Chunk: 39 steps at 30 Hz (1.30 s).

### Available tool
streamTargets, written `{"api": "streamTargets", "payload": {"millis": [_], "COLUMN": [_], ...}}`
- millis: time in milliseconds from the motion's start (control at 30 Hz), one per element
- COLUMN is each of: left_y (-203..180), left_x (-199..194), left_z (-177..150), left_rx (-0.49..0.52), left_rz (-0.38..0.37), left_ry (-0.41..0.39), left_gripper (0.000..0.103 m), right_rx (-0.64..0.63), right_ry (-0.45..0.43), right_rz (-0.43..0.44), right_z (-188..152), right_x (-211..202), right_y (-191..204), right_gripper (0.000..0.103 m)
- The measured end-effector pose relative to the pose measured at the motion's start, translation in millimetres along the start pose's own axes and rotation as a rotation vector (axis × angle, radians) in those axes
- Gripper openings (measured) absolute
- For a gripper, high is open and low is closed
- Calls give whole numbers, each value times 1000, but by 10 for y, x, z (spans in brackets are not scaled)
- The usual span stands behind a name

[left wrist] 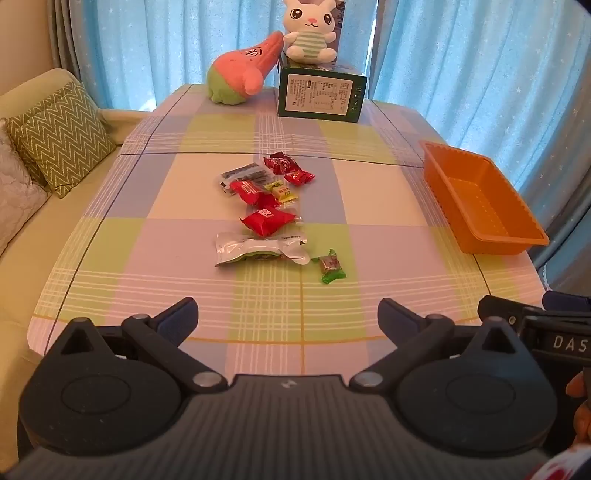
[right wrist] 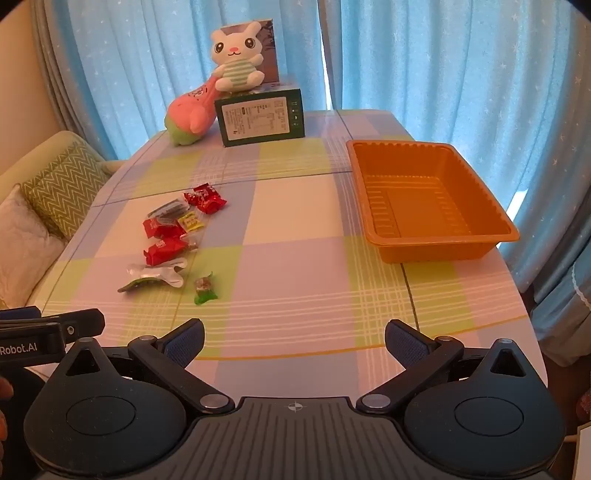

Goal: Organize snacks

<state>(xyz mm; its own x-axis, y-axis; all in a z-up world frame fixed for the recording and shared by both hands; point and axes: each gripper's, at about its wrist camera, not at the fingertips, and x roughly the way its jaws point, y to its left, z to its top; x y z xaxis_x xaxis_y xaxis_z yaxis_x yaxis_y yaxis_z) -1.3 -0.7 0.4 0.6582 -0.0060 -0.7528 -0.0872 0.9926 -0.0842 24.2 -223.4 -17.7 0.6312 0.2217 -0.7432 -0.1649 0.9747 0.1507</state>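
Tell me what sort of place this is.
Most likely a home living or dining room: a sofa with a zigzag cushion beside a table under a checked cloth, blue curtains behind, and plush toys at the far end.

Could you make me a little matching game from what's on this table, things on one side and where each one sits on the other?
Things:
1. bunny plush
2. orange tray
3. green candy
4. pink plush

Places:
A. nearest snack to the grippers
B. on top of the green box
C. right side of the table, nothing in it
D. lying left of the green box

Pairs: 1-B, 2-C, 3-A, 4-D
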Motion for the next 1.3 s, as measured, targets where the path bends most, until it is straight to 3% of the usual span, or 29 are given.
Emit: {"api": "streamTargets", "payload": {"millis": [1300], "left_y": [-24], "left_x": [-44], "left_z": [23], "left_rx": [-1], "left_rz": [-1], "left_ry": [2], "left_gripper": [102], "right_rx": [-5], "right_ry": [-15], "right_rz": [-7], "right_z": [14], "right_x": [-40], "right_y": [27], "right_gripper": [103]}}
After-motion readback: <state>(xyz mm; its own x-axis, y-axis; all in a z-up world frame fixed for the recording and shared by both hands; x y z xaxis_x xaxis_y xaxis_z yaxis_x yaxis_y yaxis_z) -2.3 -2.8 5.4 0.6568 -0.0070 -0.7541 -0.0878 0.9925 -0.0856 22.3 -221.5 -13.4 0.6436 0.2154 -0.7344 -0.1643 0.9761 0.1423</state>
